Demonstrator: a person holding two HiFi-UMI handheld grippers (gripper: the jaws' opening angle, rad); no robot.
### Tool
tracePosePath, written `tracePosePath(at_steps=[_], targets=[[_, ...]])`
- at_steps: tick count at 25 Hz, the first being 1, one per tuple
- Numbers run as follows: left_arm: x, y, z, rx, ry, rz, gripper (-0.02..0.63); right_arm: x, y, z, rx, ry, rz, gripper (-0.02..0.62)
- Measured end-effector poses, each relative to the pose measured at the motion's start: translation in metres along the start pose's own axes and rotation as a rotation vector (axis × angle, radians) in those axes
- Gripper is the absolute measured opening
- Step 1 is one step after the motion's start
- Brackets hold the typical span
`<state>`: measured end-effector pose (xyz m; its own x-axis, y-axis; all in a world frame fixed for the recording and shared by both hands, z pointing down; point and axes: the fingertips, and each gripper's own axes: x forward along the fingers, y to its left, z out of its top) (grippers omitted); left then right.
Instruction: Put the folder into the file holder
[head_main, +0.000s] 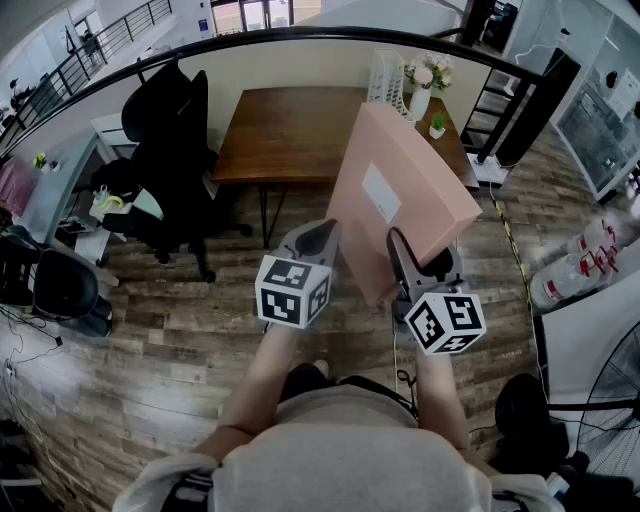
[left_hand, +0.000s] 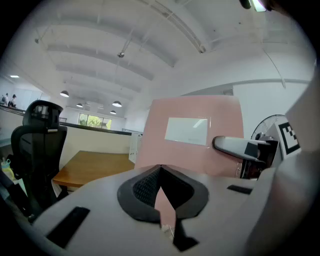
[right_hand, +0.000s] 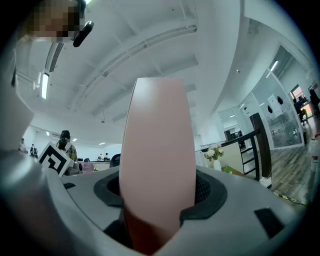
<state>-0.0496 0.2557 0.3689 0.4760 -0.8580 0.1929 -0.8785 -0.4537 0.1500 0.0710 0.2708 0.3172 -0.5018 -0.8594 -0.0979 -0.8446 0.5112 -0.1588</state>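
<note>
A pink folder (head_main: 400, 190) with a white label is held up in the air, tilted, over the floor in front of a brown wooden table (head_main: 285, 130). My left gripper (head_main: 322, 238) is shut on the folder's thin lower left edge (left_hand: 162, 200). My right gripper (head_main: 402, 255) is shut on the folder's thick spine (right_hand: 157, 150), with its jaws standing wide around it. The right gripper's arm shows beside the folder in the left gripper view. A white wire file holder (head_main: 385, 78) stands upright at the table's far right edge.
A white vase with flowers (head_main: 421, 88) and a small potted plant (head_main: 437, 125) stand next to the file holder. A black office chair (head_main: 165, 135) is left of the table. A curved railing (head_main: 300, 38) runs behind the table. White bottles (head_main: 575, 265) lie at the right.
</note>
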Motion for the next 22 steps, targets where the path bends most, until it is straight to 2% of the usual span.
tracePosePath(at_steps=[12,22], targets=[[0.014,0.006,-0.007,-0.003,0.025,-0.029,0.012,0.013,-0.008,-0.01,0.013,0.013,-0.021,0.296],[0.018,0.019,-0.004,-0.018,0.02,-0.064,0.012,0.03,0.004,-0.014,0.067,-0.006,0.007,0.291]])
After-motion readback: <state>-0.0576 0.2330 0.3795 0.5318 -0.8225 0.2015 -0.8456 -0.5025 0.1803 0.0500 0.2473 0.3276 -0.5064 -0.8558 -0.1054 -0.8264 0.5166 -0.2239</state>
